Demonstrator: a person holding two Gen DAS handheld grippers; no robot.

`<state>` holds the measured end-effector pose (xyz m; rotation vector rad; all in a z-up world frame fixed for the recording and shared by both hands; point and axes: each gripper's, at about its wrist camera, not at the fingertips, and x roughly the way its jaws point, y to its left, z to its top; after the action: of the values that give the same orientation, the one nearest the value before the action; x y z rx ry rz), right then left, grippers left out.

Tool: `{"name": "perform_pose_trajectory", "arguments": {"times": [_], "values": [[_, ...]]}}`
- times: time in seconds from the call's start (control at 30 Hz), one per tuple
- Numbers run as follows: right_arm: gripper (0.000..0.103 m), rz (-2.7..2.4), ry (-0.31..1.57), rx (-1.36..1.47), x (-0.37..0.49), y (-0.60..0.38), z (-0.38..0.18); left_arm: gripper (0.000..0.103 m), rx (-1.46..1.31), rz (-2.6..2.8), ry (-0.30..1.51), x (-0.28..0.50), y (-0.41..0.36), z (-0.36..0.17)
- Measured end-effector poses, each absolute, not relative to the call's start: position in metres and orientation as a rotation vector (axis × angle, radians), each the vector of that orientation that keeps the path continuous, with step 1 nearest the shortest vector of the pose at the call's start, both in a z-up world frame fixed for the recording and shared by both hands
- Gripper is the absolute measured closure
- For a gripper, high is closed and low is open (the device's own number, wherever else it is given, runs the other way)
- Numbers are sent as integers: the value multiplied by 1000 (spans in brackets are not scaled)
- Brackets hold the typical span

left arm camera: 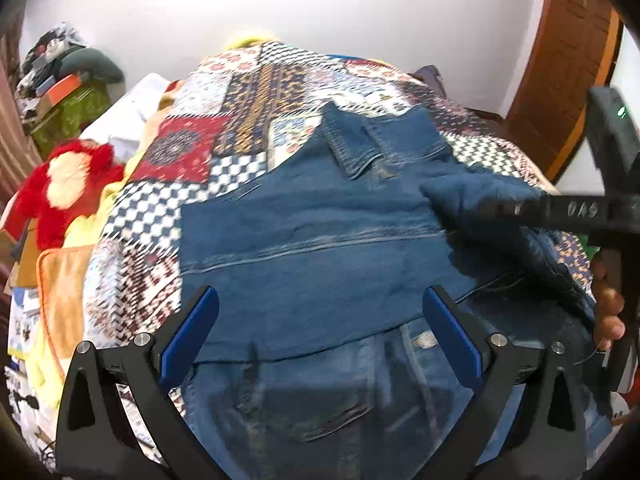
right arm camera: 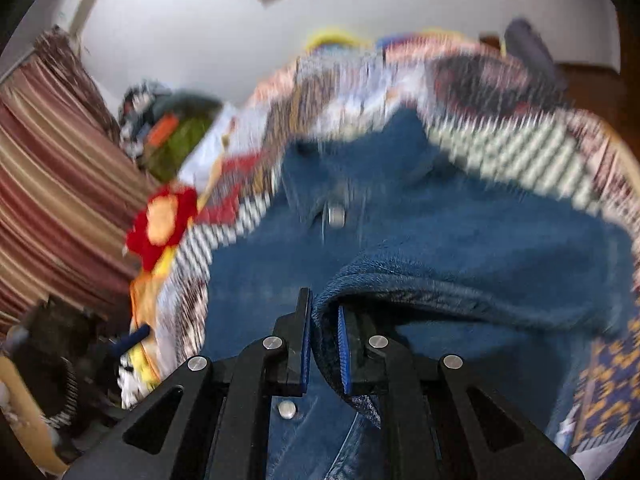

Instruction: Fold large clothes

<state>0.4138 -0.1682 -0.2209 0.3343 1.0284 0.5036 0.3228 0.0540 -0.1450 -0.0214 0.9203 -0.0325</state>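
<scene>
Spread over patchwork-quilted bed (left arm camera: 224, 128), heavy, floppy blue denim jacket (left arm camera: 312, 240): best pinched at seams; right hand-held gripper (right arm camera: 324, 332) clamped on sleeve edge, left hand-held gripper (left arm camera: 320, 312) wide open.

Blue denim jacket (left arm camera: 304, 248) partly folded on quilt (left arm camera: 248, 96)
</scene>
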Motion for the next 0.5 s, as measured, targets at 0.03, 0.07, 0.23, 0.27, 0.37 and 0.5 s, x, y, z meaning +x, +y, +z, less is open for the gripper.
{"name": "perform_pose_trajectory", "arguments": {"times": [0.03,0.07,0.23,0.27,0.37,0.5], "values": [[94,505,1063,331,414,-165,-230,1,-20,-23,926,320,58,-147],[94,504,1090,332,414,-163,-239,1,-18,-18,929,317,61,-148],[94,515,1212,282,402,-163,-270,1,-11,-11,954,312,62,-155],[93,513,1229,266,399,-163,-273,1,-10,-13,958,312,60,-156],[93,517,1250,241,386,-166,-278,1,-5,-30,952,313,50,-152],[93,522,1239,219,377,-176,-267,1,40,-55,930,317,29,-140]]}}
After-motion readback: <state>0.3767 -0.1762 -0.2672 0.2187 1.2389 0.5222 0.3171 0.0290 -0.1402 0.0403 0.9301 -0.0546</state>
